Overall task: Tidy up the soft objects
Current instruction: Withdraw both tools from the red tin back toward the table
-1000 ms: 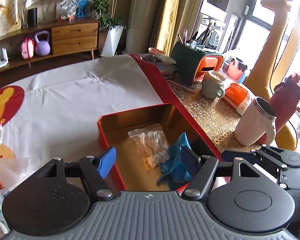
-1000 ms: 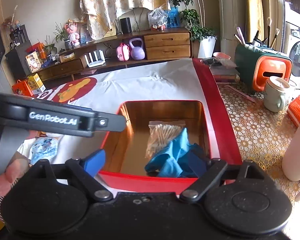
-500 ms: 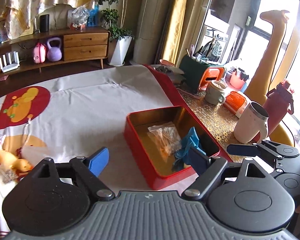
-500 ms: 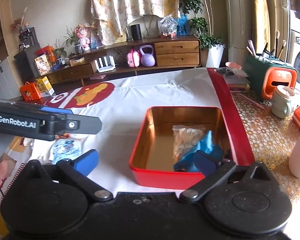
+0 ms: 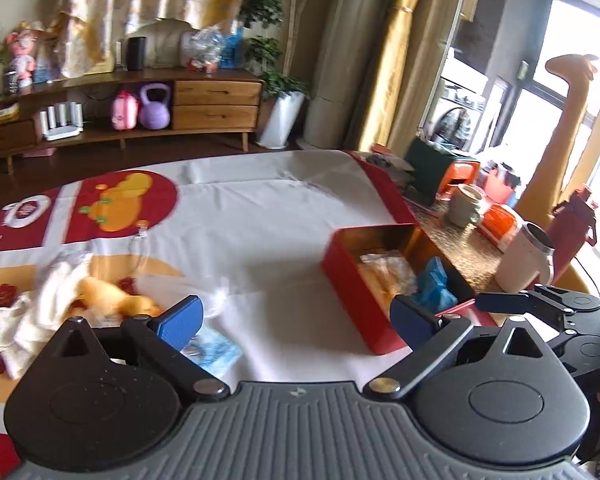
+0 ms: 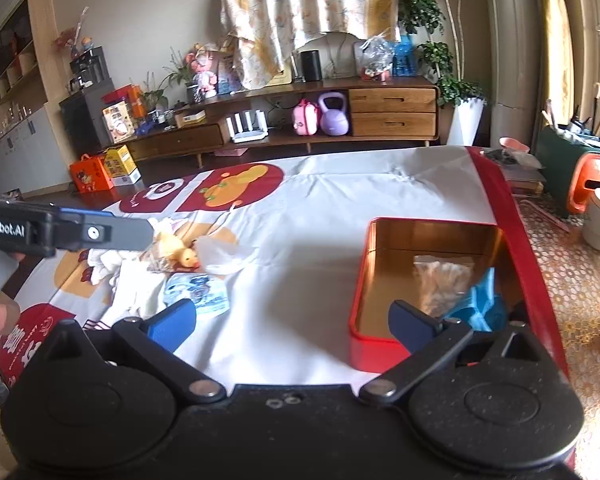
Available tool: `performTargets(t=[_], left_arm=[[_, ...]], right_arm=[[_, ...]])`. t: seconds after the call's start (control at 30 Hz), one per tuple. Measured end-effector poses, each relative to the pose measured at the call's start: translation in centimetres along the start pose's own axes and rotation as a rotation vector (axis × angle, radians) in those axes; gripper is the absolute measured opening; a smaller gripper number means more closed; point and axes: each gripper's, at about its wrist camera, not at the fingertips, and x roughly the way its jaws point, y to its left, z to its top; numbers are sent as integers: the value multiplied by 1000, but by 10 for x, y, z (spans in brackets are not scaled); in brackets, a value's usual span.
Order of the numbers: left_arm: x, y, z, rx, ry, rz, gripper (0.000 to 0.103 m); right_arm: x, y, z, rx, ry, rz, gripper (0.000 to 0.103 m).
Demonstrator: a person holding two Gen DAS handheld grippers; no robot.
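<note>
Pulling back from the red tin (image 6: 428,280): both grippers now higher and farther from it than a second ago, when blue fingers framed the tin's near wall closely. Left gripper (image 5: 296,320) swung toward the heap of soft things, jaws spread wide, nothing between them. Right gripper (image 6: 294,326) likewise spread wide and empty above the white cloth (image 6: 312,240).

Inside the tin, unchanged: clear bag (image 6: 442,280) of pale sticks lying flat, crumpled blue glove (image 6: 480,308) just beside it at the right wall. Newly in sight on the left: yellow plush duck (image 6: 178,252) resting among white fabric (image 6: 116,272), crumpled tissue (image 6: 220,254) touching its beak side, blue-printed packet (image 6: 196,294) just in front.

Broad bare stretch of cloth between heap and tin. Tin's right wall close along the red cloth border (image 6: 512,216); beyond it, white tumbler (image 5: 524,258) and green mug (image 5: 464,205) on the patterned surface, well apart from the tin.
</note>
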Motion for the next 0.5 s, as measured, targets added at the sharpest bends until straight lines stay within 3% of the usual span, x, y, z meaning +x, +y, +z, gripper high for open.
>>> performTargets(t=[0.5], left_arm=[[-30,79,-39,-56,-8,153,101]], right_arm=[[30,51,-3,-21,46,49,102]])
